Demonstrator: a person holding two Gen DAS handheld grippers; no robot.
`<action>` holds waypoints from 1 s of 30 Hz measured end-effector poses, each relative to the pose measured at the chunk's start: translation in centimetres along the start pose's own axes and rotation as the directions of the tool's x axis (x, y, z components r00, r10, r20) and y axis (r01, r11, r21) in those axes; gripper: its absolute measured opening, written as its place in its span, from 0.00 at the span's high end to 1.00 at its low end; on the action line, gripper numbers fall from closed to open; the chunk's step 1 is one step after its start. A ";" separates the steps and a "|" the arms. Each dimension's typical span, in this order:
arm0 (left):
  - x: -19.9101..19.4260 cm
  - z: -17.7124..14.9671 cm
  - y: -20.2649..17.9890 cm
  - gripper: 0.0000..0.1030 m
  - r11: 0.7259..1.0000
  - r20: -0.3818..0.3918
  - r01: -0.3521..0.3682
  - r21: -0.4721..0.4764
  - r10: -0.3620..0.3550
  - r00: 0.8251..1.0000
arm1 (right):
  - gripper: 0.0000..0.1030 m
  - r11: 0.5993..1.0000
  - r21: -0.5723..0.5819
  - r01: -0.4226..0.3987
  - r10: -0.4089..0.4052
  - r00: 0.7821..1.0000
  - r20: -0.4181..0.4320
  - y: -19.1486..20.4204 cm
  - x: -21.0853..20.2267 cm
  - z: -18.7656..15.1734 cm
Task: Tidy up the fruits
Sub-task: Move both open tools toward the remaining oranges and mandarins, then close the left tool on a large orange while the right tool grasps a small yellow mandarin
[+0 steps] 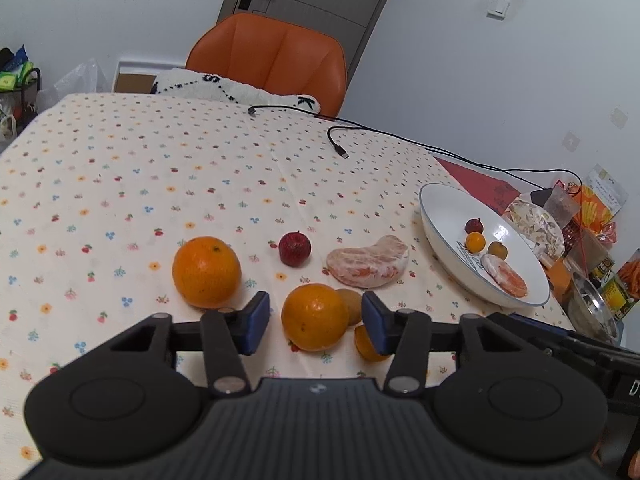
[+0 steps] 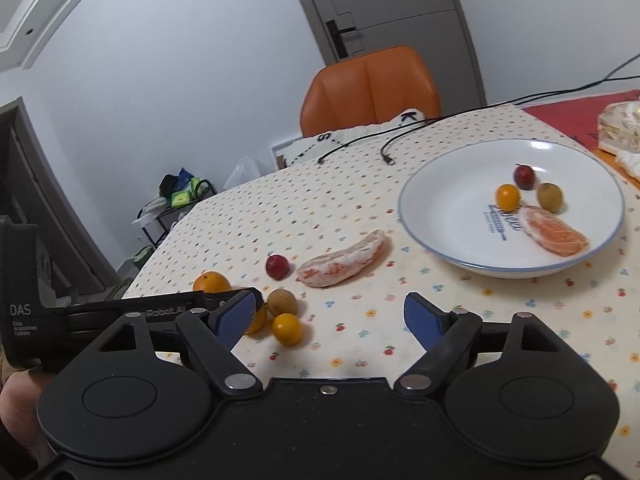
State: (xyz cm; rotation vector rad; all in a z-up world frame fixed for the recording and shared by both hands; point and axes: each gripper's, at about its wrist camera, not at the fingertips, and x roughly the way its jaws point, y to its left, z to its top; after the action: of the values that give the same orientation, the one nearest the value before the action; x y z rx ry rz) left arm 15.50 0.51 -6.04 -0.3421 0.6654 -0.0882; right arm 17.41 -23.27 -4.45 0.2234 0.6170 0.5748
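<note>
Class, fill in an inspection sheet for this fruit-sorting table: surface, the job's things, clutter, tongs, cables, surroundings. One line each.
Surface: table under a flower-print cloth, red cloth at its right end.
Job's things: white plate holds a citrus piece, a red fruit and two small round fruits. Loose on the cloth: two oranges, a red fruit, a peeled citrus piece, a brown fruit and a small orange fruit.
Clutter: packets and a metal bowl at the right edge.
Tongs: left tongs open around an orange; right tongs open, empty.
Cables: black cable, plug end loose.
Surroundings: orange chair, door, shelf.
</note>
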 end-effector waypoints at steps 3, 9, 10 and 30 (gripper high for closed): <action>0.0 -0.1 0.8 0.65 0.999 -0.009 0.026 -0.031 -0.026 1.000 | 0.24 1.000 -0.010 -0.005 0.005 1.000 -0.019 0.5 0.7 -0.1; -0.8 -0.2 1.4 0.66 0.999 0.002 0.028 -0.036 -0.028 1.000 | 0.27 1.000 -0.011 -0.013 0.013 0.999 -0.046 1.2 1.9 -0.5; -1.0 -0.1 1.5 0.66 0.999 0.005 0.029 -0.032 -0.029 1.000 | 0.28 1.000 -0.011 -0.014 0.013 0.999 -0.048 1.3 2.1 -0.5; -3.0 0.6 1.1 0.66 1.000 0.067 0.019 -0.018 -0.018 0.998 | 0.80 1.000 -0.003 0.000 -0.001 0.997 -0.078 1.2 3.7 -0.7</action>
State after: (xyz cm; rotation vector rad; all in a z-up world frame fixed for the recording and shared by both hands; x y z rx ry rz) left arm 13.49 2.28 -4.22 -0.3673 0.5968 -0.0881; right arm 18.94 -20.17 -6.38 0.1986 0.6915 0.5860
